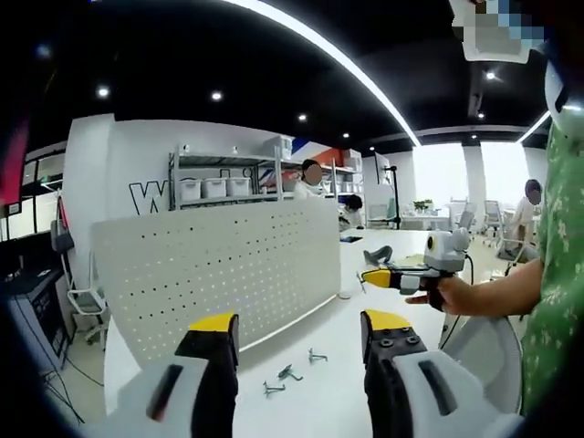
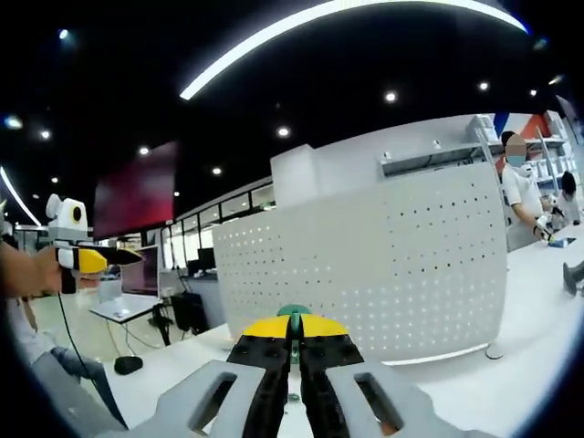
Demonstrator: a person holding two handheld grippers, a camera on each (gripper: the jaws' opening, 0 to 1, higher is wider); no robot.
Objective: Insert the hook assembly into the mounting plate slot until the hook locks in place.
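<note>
A white perforated metal pegboard panel [image 1: 214, 274] stands upright on a white surface [image 1: 328, 379], its face dotted with rows of small holes, the same panel [image 2: 365, 274] showing in the right gripper view. In front of the panel's foot, three small grey metal hooks [image 1: 290, 374] lie loose on the surface, close together. In the left gripper view the left tongs [image 1: 301, 347], yellow-tipped and black-padded, are spread wide and hold nothing, the hooks lying between and just beyond their tips, short of the panel. To the right of the panel, a person's hand [image 1: 456, 294] holds the right tongs [image 1: 370, 276] above the surface. In the right gripper view the right tongs [image 2: 294, 330] are pressed together facing the panel, pinching a small green piece [image 2: 294, 315] at their tips; what it is cannot be told.
</note>
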